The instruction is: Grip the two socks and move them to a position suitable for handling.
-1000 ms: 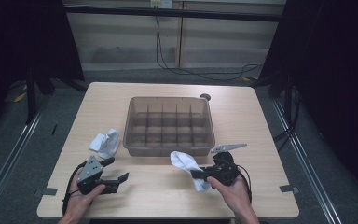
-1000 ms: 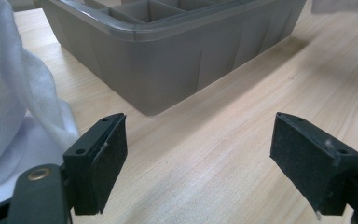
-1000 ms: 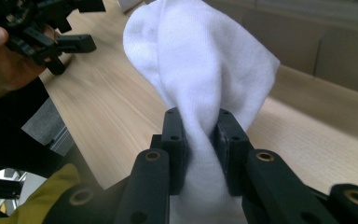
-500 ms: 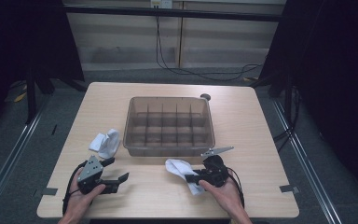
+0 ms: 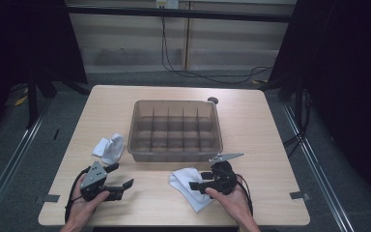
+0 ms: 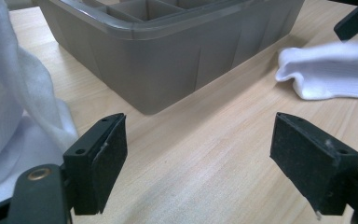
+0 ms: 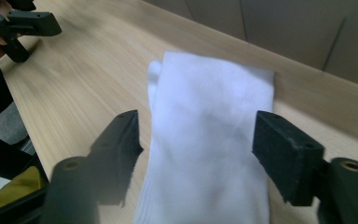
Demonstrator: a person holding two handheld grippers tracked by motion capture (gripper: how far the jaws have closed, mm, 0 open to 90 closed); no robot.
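In the lower left of the high view our left gripper (image 5: 121, 185) rests on the table (image 5: 261, 130) with its jaws spread wide and nothing between them; we judge it is parked there, waiting its turn. Just above it lies a crumpled white sock (image 5: 109, 148), bunched beside the near left corner of the divided bin (image 5: 176, 129); in the left gripper view that sock (image 6: 14, 102) fills the left edge.

Moving right to the lower middle, a second white sock (image 5: 189, 186) lies flat on the bare wood in front of the bin. Our right gripper (image 5: 196, 185) points left at it; its jaws have just been opening, and in the right gripper view they stand wide on either side of the sock (image 7: 205, 149) without pressing it. We take this as the sock laid out flat for folding or a fresh grip.

The bin's near wall stands between both socks and its compartments, so anything must be lifted over it.
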